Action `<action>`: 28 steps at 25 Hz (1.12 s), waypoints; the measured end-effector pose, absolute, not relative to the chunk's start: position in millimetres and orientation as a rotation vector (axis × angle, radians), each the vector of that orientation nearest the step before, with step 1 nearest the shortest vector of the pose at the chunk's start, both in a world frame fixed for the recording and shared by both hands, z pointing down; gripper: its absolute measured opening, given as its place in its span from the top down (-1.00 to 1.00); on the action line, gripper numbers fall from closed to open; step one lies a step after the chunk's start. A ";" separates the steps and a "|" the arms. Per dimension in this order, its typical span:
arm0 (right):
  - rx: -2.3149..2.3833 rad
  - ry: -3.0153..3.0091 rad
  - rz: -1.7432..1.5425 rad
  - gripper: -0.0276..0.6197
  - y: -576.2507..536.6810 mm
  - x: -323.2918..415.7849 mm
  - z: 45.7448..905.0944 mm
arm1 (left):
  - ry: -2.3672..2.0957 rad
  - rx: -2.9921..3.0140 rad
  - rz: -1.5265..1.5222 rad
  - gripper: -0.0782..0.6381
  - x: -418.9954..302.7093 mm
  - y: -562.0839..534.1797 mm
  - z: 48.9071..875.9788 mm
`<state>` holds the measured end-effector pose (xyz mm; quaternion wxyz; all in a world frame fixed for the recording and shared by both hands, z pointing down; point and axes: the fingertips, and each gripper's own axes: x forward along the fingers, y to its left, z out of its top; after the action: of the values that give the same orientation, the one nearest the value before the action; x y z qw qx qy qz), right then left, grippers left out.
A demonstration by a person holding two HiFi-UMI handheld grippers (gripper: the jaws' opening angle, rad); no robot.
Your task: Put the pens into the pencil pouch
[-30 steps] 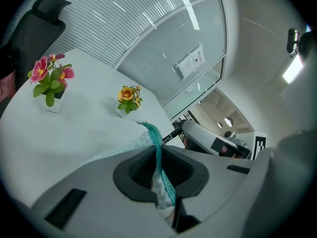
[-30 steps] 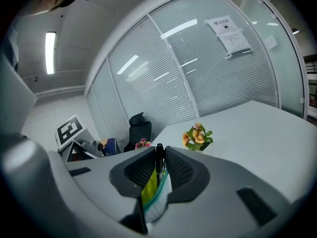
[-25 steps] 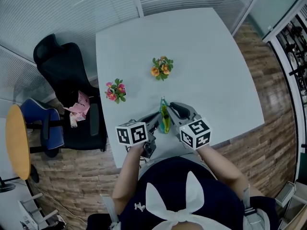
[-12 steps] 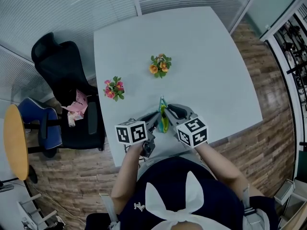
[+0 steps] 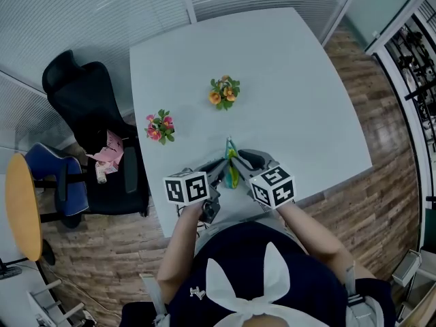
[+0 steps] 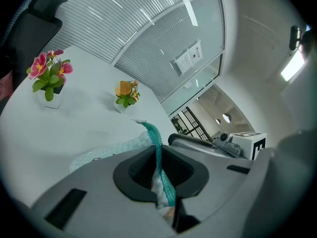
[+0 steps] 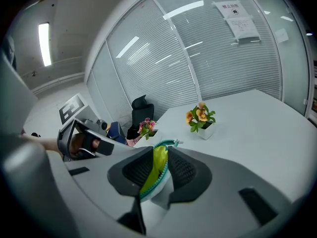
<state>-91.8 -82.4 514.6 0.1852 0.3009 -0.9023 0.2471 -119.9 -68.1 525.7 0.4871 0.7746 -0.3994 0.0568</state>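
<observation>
The left gripper (image 6: 157, 170) is clamped shut on the pouch (image 6: 111, 151) at its teal zipper (image 6: 151, 133). The opposite rim is loosely bracketed by the right gripper (image 7: 159, 170), whose jaws have just been opening. The limp, light fabric is judged best gripped along the stiffer zipper.

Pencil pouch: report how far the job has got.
Done: no pens lie on the table, though none shows inside. In hand: left gripper clamps the pencil pouch by its zipper edge; right gripper jaws have just been opening around its lining. Remaining: probably zipping it shut.
</observation>
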 end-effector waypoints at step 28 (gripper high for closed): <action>1.048 -2.531 0.697 0.62 -72.4 -40.3 499.0 | -1.010 1.876 0.130 0.65 -130.1 -66.7 523.8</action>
<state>-40.3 -72.4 499.0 0.1568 0.3660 -0.8844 0.2436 -130.1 -66.7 523.8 0.4826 0.7697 -0.4144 0.0533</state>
